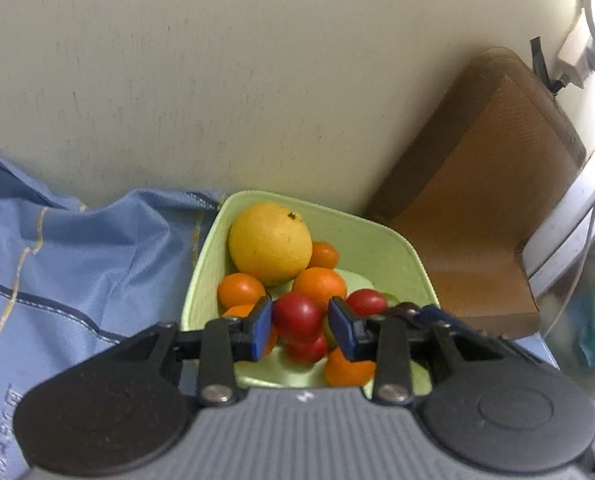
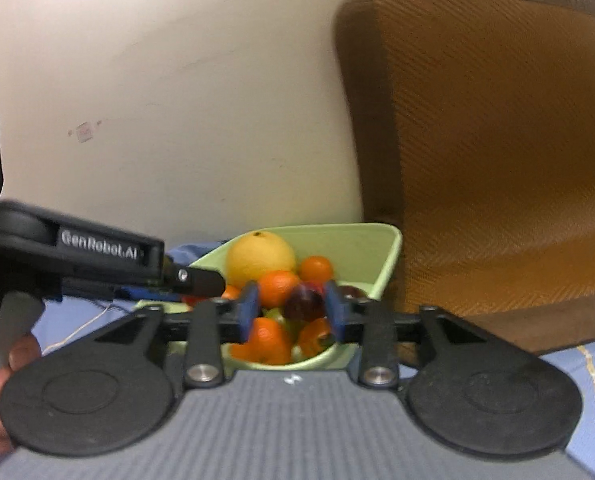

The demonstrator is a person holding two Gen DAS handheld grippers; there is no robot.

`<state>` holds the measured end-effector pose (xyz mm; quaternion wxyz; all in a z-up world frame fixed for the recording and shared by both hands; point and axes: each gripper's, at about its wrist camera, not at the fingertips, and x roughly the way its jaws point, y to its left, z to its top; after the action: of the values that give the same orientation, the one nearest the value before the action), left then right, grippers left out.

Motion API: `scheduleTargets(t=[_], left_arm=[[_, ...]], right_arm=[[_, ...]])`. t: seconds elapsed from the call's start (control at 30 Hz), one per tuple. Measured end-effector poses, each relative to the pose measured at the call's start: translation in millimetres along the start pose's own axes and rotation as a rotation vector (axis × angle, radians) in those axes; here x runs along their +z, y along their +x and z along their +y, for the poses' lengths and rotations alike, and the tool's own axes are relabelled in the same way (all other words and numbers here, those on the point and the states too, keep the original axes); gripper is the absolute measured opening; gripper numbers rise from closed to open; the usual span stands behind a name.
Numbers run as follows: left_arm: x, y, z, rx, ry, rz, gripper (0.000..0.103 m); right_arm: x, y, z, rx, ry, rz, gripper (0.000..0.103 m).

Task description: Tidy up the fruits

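Observation:
A light green bowl [image 1: 401, 252] holds a large yellow citrus fruit [image 1: 270, 243], several small oranges [image 1: 320, 285] and red fruits [image 1: 297, 316]. My left gripper [image 1: 300, 330] is open just above the bowl, its blue pads on either side of a red fruit, not closed on it. In the right wrist view the same bowl [image 2: 381, 258] shows the yellow fruit [image 2: 260, 258], oranges [image 2: 275, 287] and a dark red plum [image 2: 303, 304]. My right gripper [image 2: 291, 312] is open over the bowl with the plum between its pads. The left gripper's body [image 2: 97, 256] reaches in from the left.
A brown woven cushion [image 1: 489, 200] leans against the cream wall right of the bowl, also large in the right wrist view [image 2: 497, 160]. Blue cloth [image 1: 77, 260] covers the surface left of the bowl. White power strips and cables [image 1: 585, 48] hang at the far right.

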<state>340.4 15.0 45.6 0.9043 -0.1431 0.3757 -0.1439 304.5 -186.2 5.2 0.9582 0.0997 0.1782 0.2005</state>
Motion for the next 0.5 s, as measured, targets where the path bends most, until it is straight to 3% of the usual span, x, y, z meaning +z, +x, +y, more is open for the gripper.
scheduleTargets(t=[0.13,0.27,0.5], left_arm=[[-6,-12,-1,0.004,-0.019,-0.021,0.034],[-18,-46,5,0.012,-0.038,-0.056,0.034],[-76,-99,-9,0.156,0.064,-0.094,0.038]], right_arm=[[2,-9,-6,-0.011,0.02,-0.051,0.046],[3,-27,-23,-0.052,0.126,-0.083,0.046],[-22,-59,-30,-0.065,0.254,-0.007,0.046]])
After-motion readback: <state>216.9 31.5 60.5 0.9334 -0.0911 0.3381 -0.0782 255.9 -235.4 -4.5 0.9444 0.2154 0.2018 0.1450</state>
